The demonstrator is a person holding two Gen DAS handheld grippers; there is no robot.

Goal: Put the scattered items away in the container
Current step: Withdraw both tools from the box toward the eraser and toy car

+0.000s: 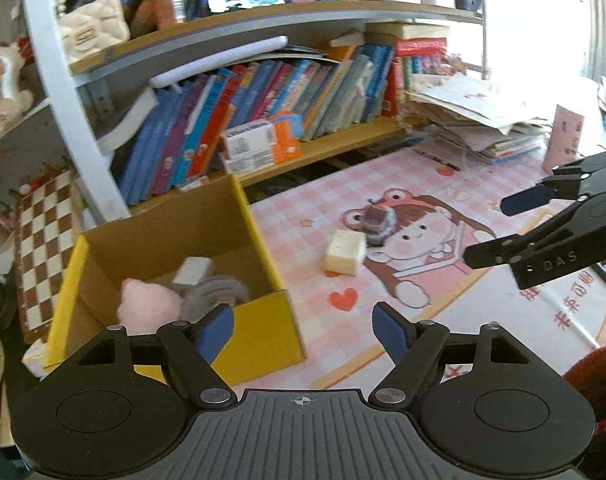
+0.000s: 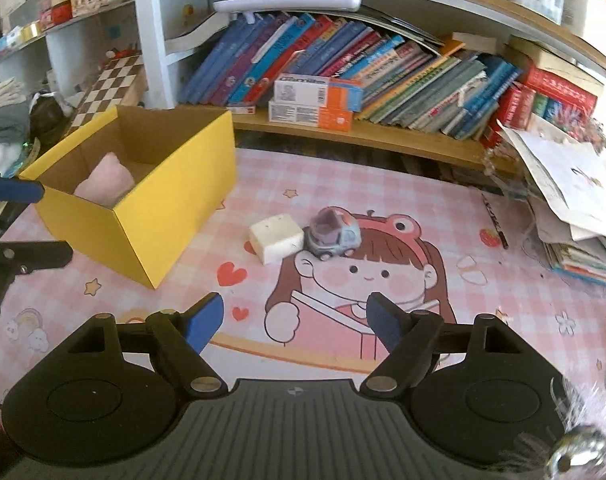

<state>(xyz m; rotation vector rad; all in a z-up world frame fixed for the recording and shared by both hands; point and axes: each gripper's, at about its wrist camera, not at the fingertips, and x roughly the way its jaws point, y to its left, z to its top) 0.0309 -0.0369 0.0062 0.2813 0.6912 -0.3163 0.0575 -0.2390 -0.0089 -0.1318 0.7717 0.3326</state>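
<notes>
Yellow cardboard forms the one open box (image 2: pixel 159 216), brown inside, standing on a pink checked desk mat (image 2: pixel 503 280) printed with a cartoon girl in a frog hat. Inside the box the left wrist view shows three things: one pink plush toy (image 1: pixel 147 302), one grey knitted item (image 1: pixel 215 292) and one small white block (image 1: pixel 193 271) lying against them. The right wrist view shows only the pink plush over the box wall.

Two items lie loose on the mat, to the right of the box and apart from it: one cream foam cube (image 2: pixel 276 242) and one small grey-and-lilac toy car (image 2: pixel 332 237). The car touches the cube's right side and sits on the printed frog hat.

Two grippers are in view, each with two blue-padded fingers. The left gripper (image 1: pixel 303 332) hovers at the near right corner of the box, its left finger over the box's front edge, jaws spread wide with nothing between them. The right gripper (image 2: pixel 295 322) hangs over the printed girl, nearer the camera than the cube and car, jaws likewise wide apart and empty.

Behind the mat, one low wooden shelf holds a leaning row of books (image 2: pixel 343 60) and two stacked white-and-orange cartons (image 2: pixel 315 102). One untidy pile of papers (image 2: pixel 571 200) sits at the right edge, with one dark pen (image 2: pixel 495 222) lying just before it.
</notes>
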